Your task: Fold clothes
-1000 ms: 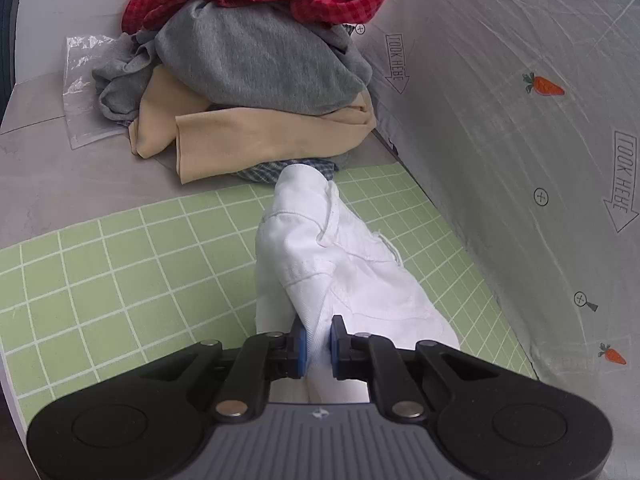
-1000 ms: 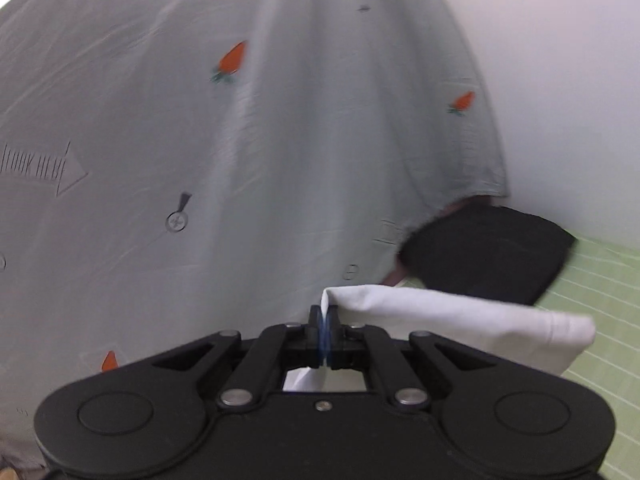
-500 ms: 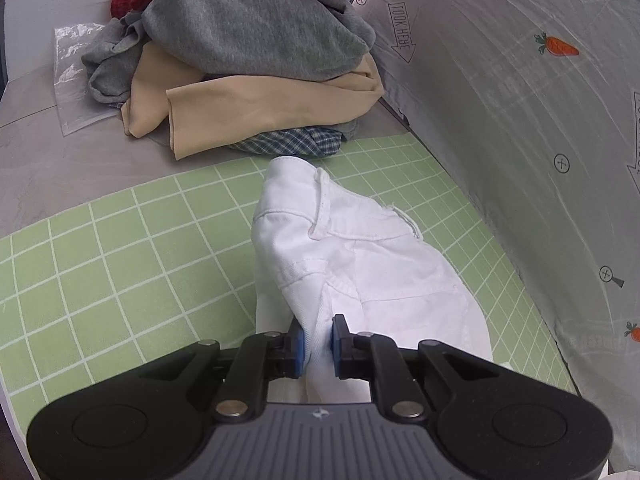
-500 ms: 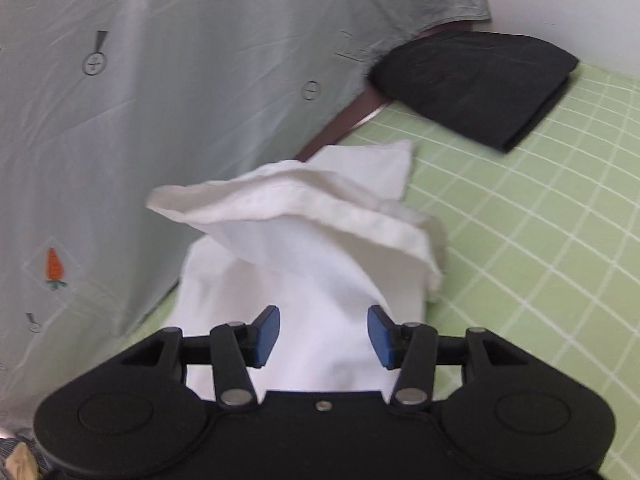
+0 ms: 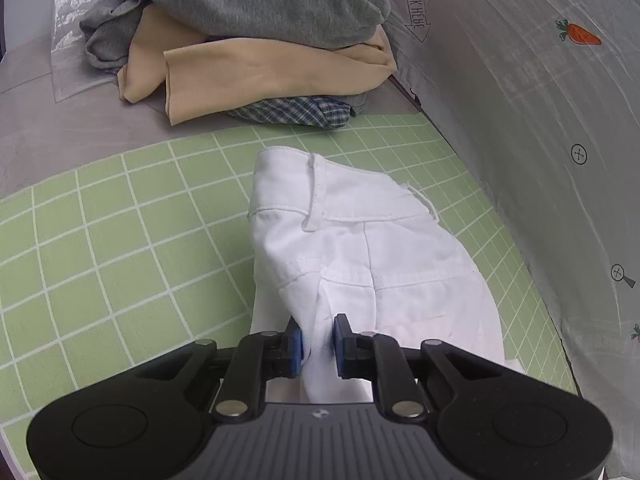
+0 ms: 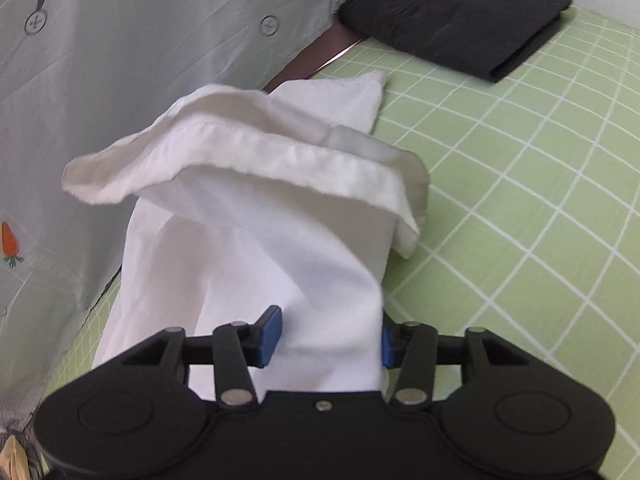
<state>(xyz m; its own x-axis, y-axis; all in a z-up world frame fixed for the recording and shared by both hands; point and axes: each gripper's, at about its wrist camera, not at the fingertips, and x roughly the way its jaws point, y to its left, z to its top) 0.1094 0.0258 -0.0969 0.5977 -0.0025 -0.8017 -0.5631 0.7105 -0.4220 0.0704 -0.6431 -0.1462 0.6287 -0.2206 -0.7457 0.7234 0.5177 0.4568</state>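
Note:
White trousers (image 5: 360,240) lie on the green grid mat (image 5: 100,260), waistband end toward the clothes pile. My left gripper (image 5: 318,342) is shut on a fold of the white trousers near the seat. In the right wrist view the trouser legs (image 6: 260,220) lie folded over, hems bunched on top. My right gripper (image 6: 328,336) is open, its blue pads (image 6: 270,334) on either side of the white cloth without pinching it.
A pile of unfolded clothes (image 5: 260,32), grey, beige and plaid, sits on the grey table beyond the mat. A folded black garment (image 6: 460,16) lies at the mat's far end. A grey carrot-print sheet (image 5: 540,120) hangs along the side.
My right gripper has opened and let go of the trouser leg, which now lies folded over on the mat. My left gripper has stayed shut and moved nearer the pile.

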